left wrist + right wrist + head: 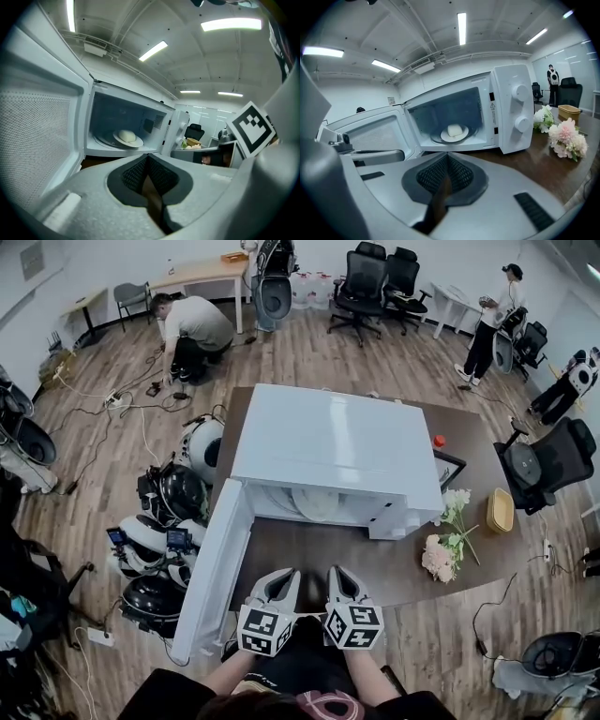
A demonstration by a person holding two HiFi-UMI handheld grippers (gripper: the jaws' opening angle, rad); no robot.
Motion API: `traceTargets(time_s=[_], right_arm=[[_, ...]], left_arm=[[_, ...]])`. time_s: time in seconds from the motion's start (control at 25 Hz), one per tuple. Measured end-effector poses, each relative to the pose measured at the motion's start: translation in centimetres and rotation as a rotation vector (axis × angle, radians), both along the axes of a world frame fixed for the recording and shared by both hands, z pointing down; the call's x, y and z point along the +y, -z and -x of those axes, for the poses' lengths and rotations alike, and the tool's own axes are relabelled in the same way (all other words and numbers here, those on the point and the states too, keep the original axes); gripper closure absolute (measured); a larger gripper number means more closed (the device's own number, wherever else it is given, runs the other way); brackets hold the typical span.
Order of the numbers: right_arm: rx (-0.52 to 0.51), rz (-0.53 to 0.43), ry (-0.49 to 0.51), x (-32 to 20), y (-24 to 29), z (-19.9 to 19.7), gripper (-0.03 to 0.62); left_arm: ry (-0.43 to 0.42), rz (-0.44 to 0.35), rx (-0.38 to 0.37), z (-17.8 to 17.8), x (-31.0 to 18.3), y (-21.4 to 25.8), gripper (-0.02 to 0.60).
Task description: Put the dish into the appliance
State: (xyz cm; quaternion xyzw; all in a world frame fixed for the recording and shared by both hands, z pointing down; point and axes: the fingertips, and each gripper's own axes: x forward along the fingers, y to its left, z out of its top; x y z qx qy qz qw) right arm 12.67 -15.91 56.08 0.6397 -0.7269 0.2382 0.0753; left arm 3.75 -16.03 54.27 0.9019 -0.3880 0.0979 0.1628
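A white microwave [337,451] stands on the dark brown table [375,568] with its door [217,563] swung open to the left. Inside, on the turntable, sits a white dish [127,137] with a pale round piece of food on it; the right gripper view shows that dish [454,132] too. Both grippers hover side by side at the table's near edge, in front of the opening and apart from the dish. My left gripper [278,579] is shut with nothing in it, pads meeting [147,158]. Likewise empty, my right gripper [340,577] is shut [447,157].
Pink and white flowers [448,545] lie right of the microwave, a small wicker basket [500,510] beyond them, a red object [438,440] at the back. Round black-and-white gear [173,512] is piled on the floor beside the door. Office chairs and people stand farther off.
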Motion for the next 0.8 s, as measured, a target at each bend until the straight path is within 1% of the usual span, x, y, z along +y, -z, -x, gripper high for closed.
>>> traceTargets(time_s=[0.12, 0.24, 0.44, 0.6, 0.8], right_arm=[[-0.007, 0.004, -0.003, -0.3, -0.2, -0.2, 0.586], [-0.038, 0.019, -0.022, -0.6, -0.7, -0.8, 0.586], [-0.003, 0.016, -0.002, -1.1, -0.8, -0.5, 0.586], [0.020, 0.000, 0.002, -1.9, -0.3, -0.5, 0.586], [0.026, 0.008, 0.001, -2.4, -0.7, -0.7, 0.587]], left_arm=[[0.003, 0.001, -0.004, -0.1, -0.4, -0.1, 0.575], [0.004, -0.004, -0.010, -0.2, -0.8, 0.0, 0.575], [0.014, -0.004, -0.024, 0.1, -1.3, -0.3, 0.575], [0.001, -0.015, -0.056, -0.1, -1.7, -0.7, 0.574], [0.005, -0.015, -0.053, -0.2, -2.2, -0.8, 0.575]])
